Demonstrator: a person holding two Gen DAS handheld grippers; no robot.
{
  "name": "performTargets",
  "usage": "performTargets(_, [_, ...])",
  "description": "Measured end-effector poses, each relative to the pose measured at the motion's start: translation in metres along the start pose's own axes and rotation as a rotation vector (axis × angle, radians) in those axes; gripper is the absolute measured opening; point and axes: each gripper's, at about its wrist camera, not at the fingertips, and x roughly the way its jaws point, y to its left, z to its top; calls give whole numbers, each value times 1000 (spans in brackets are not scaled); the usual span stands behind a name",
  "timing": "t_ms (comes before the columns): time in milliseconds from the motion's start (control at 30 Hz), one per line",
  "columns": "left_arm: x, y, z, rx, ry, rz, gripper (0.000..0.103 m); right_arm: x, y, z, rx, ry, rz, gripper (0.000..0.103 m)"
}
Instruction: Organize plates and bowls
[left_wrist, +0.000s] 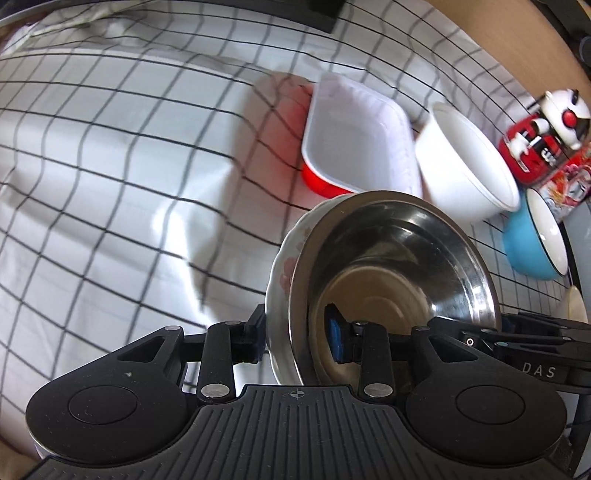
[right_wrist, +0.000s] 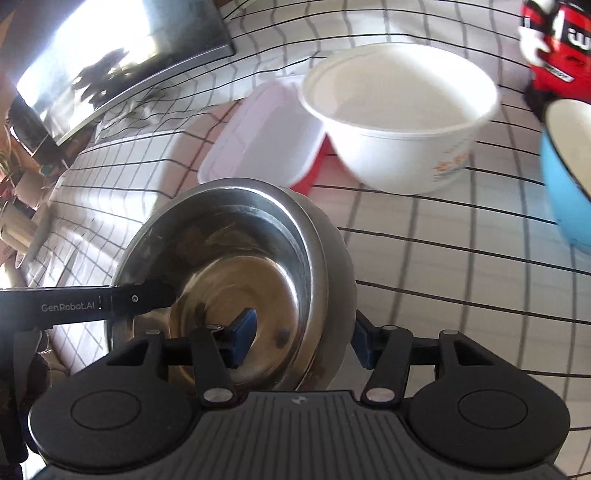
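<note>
the left gripper (left_wrist: 299, 341) straddles the near rims of a steel bowl (left_wrist: 399, 258) nested in a floral bowl (left_wrist: 284, 273): one finger sits outside the floral bowl, the other inside the steel bowl. whether the pads press on the rims i cannot tell. the right gripper (right_wrist: 303, 341) straddles the other side of the same stack, one blue pad (right_wrist: 243, 338) inside the steel bowl (right_wrist: 229, 251), the other beside the outer wall with a gap showing, so it looks released. the stack sits tilted over a checked cloth (left_wrist: 110, 166).

just beyond the steel bowl lies a red-and-white tray (left_wrist: 354, 136), tipped on its side. beside the tray, right of it in the left view, a white bowl (left_wrist: 469, 162) leans. right of the white bowl is a blue bowl (left_wrist: 532, 243), on edge. beyond the blue bowl stands a red-and-white can (left_wrist: 543, 140).
</note>
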Motion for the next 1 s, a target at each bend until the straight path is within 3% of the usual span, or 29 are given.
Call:
performTargets(200, [-3,-7,2,2,-33,39,30,-5,-6,-1,-6,-23,-15,60])
performTargets(233, [-8,-9,3,10,-62,56,29,-8,-6,-2,-10,-37,-32,66])
performTargets(433, [-54,-30,4,23,-293,110,29,-51,-32,-14,-9,-147,-104,73])
performTargets(600, [-74,-66,9,49,-399,-28,29,-107,-56,-29,-23,-326,-174,73])
performTargets(667, [-69,-90,9,98,-385,-87,29,-131,-68,-34,-29,-401,-196,75])
performTargets(800, [-42,-146,1,190,-270,-204,29,-173,-105,-48,10,-507,-230,83])
performTargets(1000, [8,-231,-30,289,-61,-332,30,-202,-172,-80,116,-485,-384,83])
